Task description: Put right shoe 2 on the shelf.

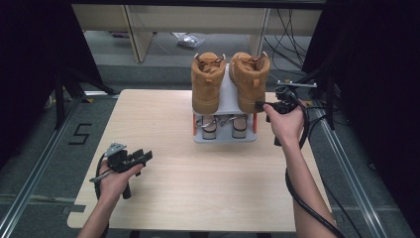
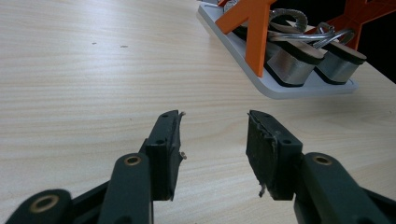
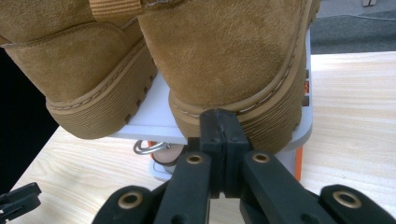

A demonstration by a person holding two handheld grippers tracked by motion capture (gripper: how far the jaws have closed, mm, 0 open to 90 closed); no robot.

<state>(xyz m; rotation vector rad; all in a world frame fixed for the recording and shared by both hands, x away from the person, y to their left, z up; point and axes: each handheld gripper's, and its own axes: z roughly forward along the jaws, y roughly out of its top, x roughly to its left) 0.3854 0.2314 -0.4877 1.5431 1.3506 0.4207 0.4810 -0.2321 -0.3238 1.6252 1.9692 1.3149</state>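
My left hand-held gripper [image 1: 141, 157] hovers low over the bare table [image 1: 163, 129], jaws apart and empty; the two-tier rack [image 2: 280, 88] with silver heeled sandals [image 2: 292, 63] lies ahead to its right. My right hand-held gripper [image 3: 219, 123] has its jaws pressed together, tips against the heel sole of the right boot [image 3: 224, 51] on the rack's top shelf, left boot [image 3: 79, 60] just beside. I judge the suede soft and the boot fairly heavy; the stiff rubber heel or the collar would give firmer purchase.
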